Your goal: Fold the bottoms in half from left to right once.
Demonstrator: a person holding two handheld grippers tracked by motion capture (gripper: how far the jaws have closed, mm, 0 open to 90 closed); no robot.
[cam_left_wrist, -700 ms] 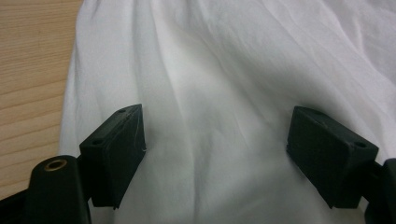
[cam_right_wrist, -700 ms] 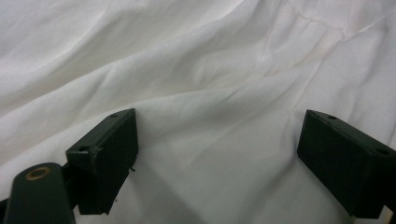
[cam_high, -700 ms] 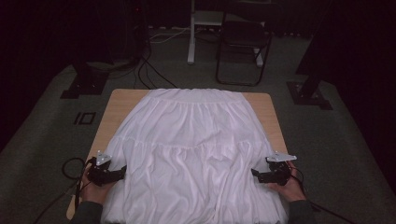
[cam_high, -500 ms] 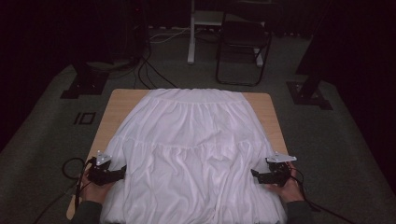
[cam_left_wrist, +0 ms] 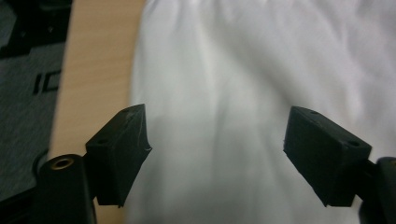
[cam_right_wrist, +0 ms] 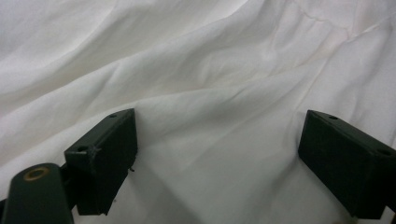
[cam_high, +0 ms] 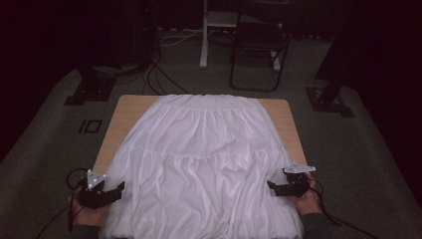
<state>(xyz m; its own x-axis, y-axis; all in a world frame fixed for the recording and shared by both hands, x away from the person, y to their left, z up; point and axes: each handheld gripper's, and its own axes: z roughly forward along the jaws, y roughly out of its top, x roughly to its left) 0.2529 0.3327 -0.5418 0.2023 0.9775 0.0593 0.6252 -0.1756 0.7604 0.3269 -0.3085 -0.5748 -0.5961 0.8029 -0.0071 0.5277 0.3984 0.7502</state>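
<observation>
No brand or readable label shows on the cloth or the tools; the one mark near writing is a pale blocky shape on the dark grey carpet floor (cam_left_wrist: 44,83), seen in the left gripper view out beyond the left-hand jaw and too blurred and cropped to read. That view also gives the bare edge of the light wooden rectangular table (cam_left_wrist: 93,70), which runs up ahead of the left-hand jaw, with the border of the white, thin, tiered fabric skirt (cam_high: 209,164) falling between the two jaws. The high view adds the skirt's whole outline: narrow gathered waistband at the far end, widening toward the person, a stitched tier seam across the middle, soft lengthwise creases, and the hem spilling over the near table edge. It also shows a black folding chair (cam_high: 259,50) and cables on the floor far past the table. The right gripper view brings out rumpled folds and a faint seam line above and to the right of its jaws. The left gripper (cam_high: 115,188) sits at the skirt's near left border, jaws spread apart and grasping nothing, cloth lying below the gap. The right gripper (cam_high: 271,185) sits at the near right border, jaws likewise released, wide apart over the folds.
</observation>
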